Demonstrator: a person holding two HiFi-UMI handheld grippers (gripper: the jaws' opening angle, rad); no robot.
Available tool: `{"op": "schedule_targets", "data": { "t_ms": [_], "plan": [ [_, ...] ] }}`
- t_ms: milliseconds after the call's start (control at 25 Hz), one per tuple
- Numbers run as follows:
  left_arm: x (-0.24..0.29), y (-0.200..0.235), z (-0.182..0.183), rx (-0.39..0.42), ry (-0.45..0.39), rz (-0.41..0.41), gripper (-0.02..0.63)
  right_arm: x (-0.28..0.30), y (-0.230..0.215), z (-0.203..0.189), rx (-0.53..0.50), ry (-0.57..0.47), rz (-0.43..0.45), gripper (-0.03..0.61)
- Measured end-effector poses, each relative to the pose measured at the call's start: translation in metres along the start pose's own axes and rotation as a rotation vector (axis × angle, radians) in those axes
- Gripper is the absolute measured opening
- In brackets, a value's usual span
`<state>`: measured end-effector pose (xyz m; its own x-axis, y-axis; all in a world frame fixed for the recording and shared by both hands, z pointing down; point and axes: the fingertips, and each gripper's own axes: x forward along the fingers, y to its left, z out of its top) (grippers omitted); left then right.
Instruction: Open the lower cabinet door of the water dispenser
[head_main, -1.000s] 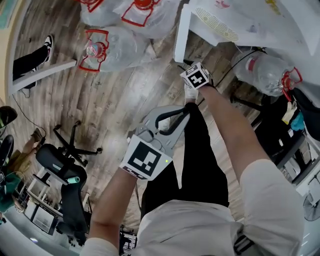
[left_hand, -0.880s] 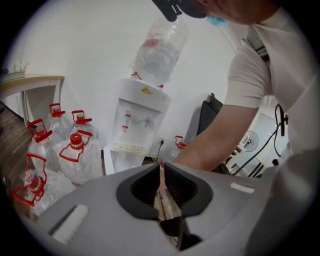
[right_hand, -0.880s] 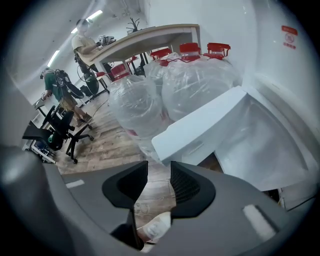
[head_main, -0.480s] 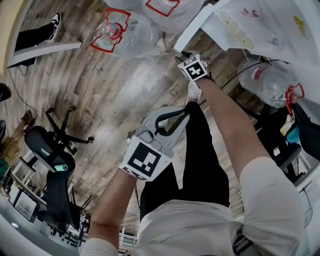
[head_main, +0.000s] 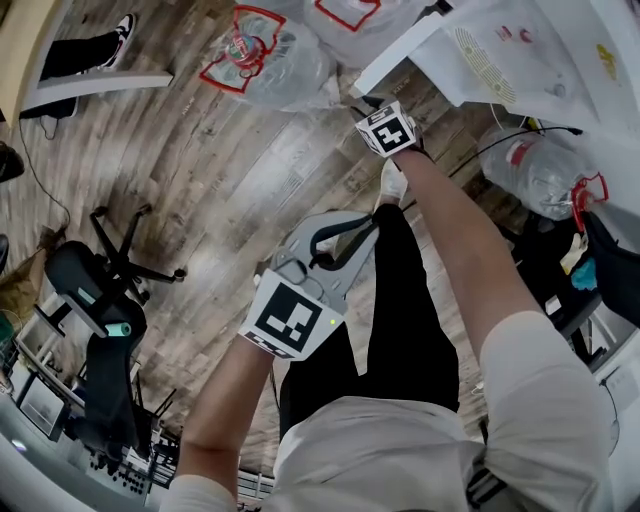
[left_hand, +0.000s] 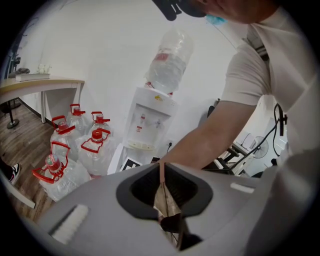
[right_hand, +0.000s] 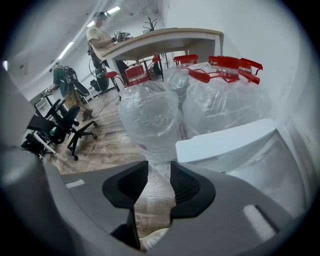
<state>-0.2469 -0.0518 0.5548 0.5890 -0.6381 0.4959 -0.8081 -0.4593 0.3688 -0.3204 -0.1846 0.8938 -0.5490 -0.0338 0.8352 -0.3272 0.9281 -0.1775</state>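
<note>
The wooden floor (head_main: 230, 190) fills the left part of the head view. The white water dispenser (left_hand: 150, 117) stands at the upper centre of the left gripper view. Its lower cabinet door (right_hand: 225, 145) is swung out, at the right of the right gripper view. Clear water jugs (right_hand: 150, 112) with red handles stand behind the door. The right gripper (right_hand: 159, 182) has its jaws apart, holding nothing, just beside the door's edge. The left gripper (left_hand: 161, 187) has its jaws together, empty.

Water dispenser (left_hand: 159, 109): white. Water jugs (right_hand: 150, 115): clear, red caps and handles. Floor (head_main: 230, 170): brown wood-grain planks. Office chair (head_main: 92, 290): black, teal accent.
</note>
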Motion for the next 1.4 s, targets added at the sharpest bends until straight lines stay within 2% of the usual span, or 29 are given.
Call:
{"op": "schedule_targets", "data": {
  "t_ms": [240,440,600,840,1040,1200,1400],
  "plan": [
    [-0.017,-0.019,0.012,0.065,-0.022,-0.044,0.058,-0.042,0.026,0.005,-0.003,-0.012,0.001,0.138],
    [-0.039,-0.049,0.035,0.115,-0.027,-0.112,0.058,-0.115,0.046,0.003,0.048,-0.069,-0.016,0.105],
    [-0.067,-0.076,0.047,0.148,-0.031,-0.186,0.058,-0.201,0.072,0.004,0.138,-0.165,-0.067,0.082],
    [-0.117,-0.125,0.062,0.237,-0.004,-0.247,0.058,-0.360,0.139,-0.007,0.180,-0.283,-0.166,0.042],
    [-0.145,-0.157,0.057,0.280,0.053,-0.282,0.058,-0.485,0.191,-0.018,0.264,-0.418,-0.271,0.014],
    [-0.150,-0.183,0.052,0.323,0.110,-0.305,0.058,-0.560,0.229,-0.033,0.323,-0.497,-0.313,0.004],
    [-0.148,-0.216,0.070,0.345,0.090,-0.314,0.058,-0.620,0.262,-0.053,0.317,-0.535,-0.346,0.002]
  ]
}}
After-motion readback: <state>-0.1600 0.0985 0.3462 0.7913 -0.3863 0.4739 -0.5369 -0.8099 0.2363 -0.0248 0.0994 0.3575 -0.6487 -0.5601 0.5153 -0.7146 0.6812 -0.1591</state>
